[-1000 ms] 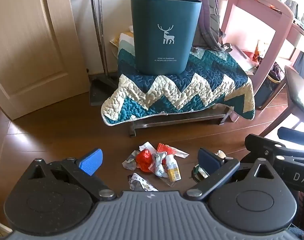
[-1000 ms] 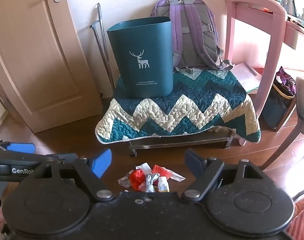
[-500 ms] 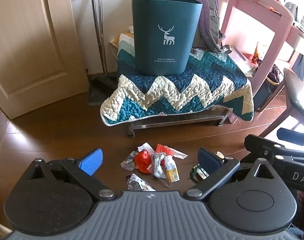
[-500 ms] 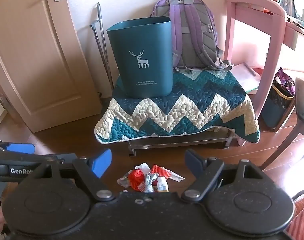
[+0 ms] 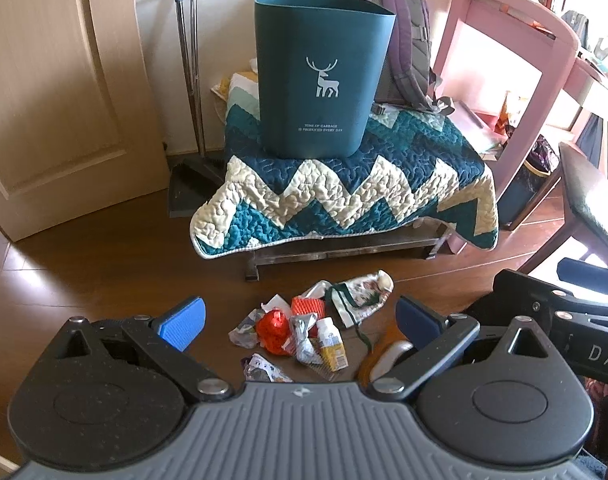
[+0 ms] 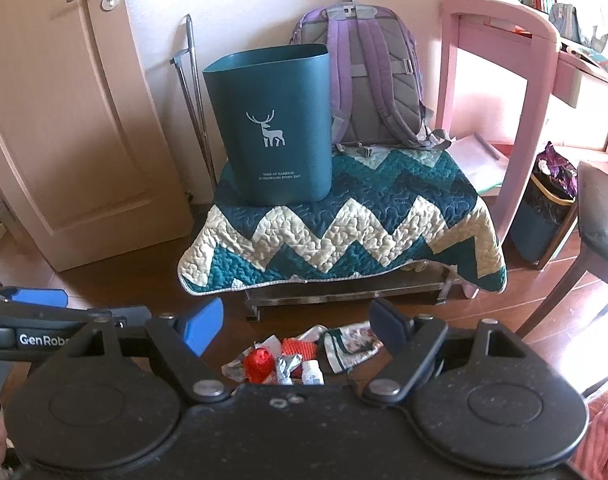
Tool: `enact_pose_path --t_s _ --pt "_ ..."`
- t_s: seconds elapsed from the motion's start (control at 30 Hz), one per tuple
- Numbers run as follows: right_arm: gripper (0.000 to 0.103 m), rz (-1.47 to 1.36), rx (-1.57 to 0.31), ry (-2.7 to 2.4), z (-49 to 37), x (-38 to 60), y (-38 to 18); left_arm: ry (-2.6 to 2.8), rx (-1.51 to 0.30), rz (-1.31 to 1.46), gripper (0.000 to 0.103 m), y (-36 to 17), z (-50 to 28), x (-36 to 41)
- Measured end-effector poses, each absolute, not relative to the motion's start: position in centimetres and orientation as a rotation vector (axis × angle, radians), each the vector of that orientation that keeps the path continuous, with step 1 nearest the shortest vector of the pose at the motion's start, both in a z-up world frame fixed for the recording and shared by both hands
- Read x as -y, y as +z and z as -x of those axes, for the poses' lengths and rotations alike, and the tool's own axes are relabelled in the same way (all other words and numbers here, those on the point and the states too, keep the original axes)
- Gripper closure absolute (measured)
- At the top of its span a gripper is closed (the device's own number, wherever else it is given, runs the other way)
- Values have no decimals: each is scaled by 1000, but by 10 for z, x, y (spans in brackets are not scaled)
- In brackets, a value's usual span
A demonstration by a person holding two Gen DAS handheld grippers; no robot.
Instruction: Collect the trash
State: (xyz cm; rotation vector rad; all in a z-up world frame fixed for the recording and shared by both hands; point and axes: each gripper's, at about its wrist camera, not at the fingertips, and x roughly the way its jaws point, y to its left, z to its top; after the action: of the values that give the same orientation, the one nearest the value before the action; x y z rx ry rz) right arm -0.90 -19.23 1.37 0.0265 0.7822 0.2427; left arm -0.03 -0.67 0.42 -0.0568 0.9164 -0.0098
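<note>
A pile of trash (image 5: pixel 300 332) lies on the brown wood floor: a red crumpled ball (image 5: pixel 272 326), foil wrappers, a small white and yellow bottle (image 5: pixel 331 343) and a flowered bag (image 5: pixel 359 292). It also shows in the right wrist view (image 6: pixel 288 360). A dark teal bin with a white deer (image 5: pixel 319 76) (image 6: pixel 272 128) stands on a quilt-covered bench beyond the pile. My left gripper (image 5: pixel 300 320) is open above the pile, empty. My right gripper (image 6: pixel 298 326) is open and empty, a little further back.
The teal and cream zigzag quilt (image 5: pixel 343 192) drapes a low bench. A purple backpack (image 6: pixel 371 80) leans behind the bin. A door (image 6: pixel 64 120) is at left, a dustpan (image 5: pixel 192 184) beside it, a pink desk (image 5: pixel 515 60) and a dark chair (image 5: pixel 591 200) at right.
Both grippers have shifted slightly forward and to the left over the pile. The flowered bag has come into view on the pile's right side. Both jaws stay open.
</note>
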Motion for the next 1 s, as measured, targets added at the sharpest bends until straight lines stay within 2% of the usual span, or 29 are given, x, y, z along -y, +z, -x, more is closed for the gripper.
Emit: enact_pose_path --t_s 1.0 --pt "23 -37 -778 267 9 193 10 -1 -932 36 1 2 0 4"
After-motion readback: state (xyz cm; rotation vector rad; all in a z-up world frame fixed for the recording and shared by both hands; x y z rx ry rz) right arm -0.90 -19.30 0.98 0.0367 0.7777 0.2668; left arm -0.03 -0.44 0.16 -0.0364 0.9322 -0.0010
